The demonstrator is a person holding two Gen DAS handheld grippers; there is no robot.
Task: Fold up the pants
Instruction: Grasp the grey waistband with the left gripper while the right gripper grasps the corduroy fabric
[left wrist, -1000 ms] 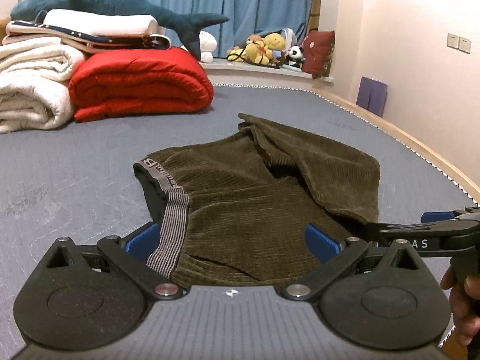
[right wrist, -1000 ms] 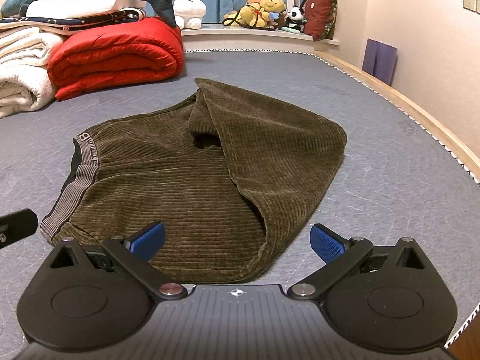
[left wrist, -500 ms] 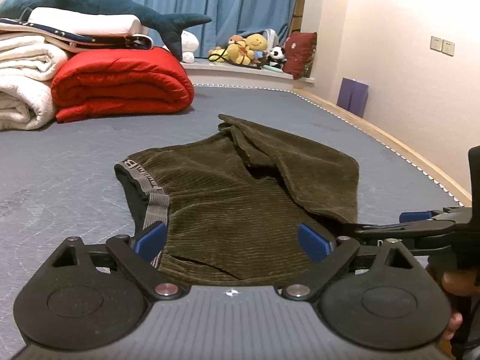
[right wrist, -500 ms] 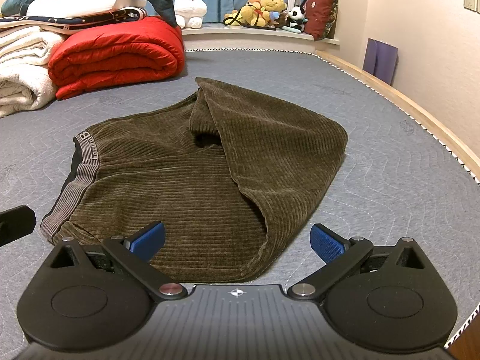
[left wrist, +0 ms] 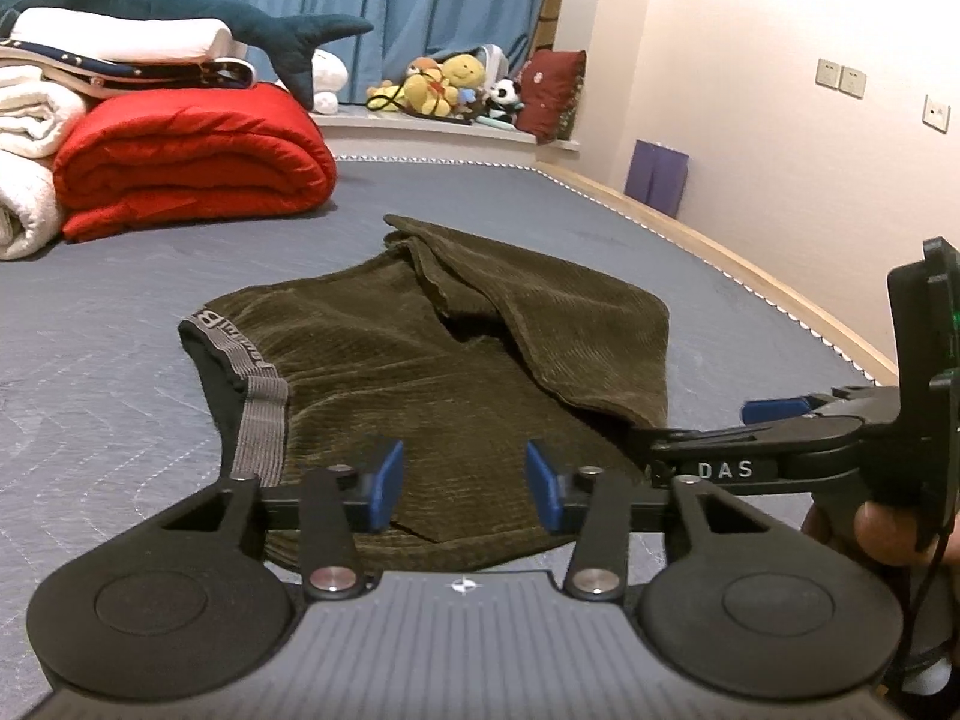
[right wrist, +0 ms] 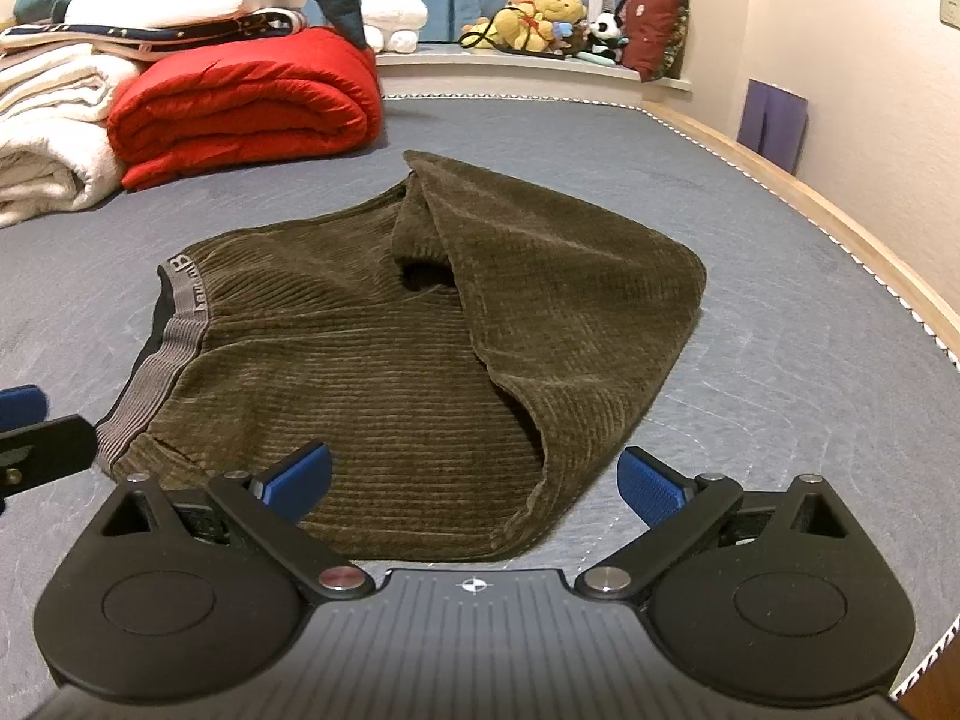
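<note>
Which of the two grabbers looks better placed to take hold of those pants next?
Probably the left gripper: its blue pads have narrowed and sit over the near hem of the olive-brown corduroy pants. The right gripper is wide open, one pad off the cloth over the grey mattress.

A grey quilted mattress carries everything. The olive corduroy pants lie folded near its front edge. Well behind them, at the left, a rolled red duvet sits beside a stack of white blankets.
</note>
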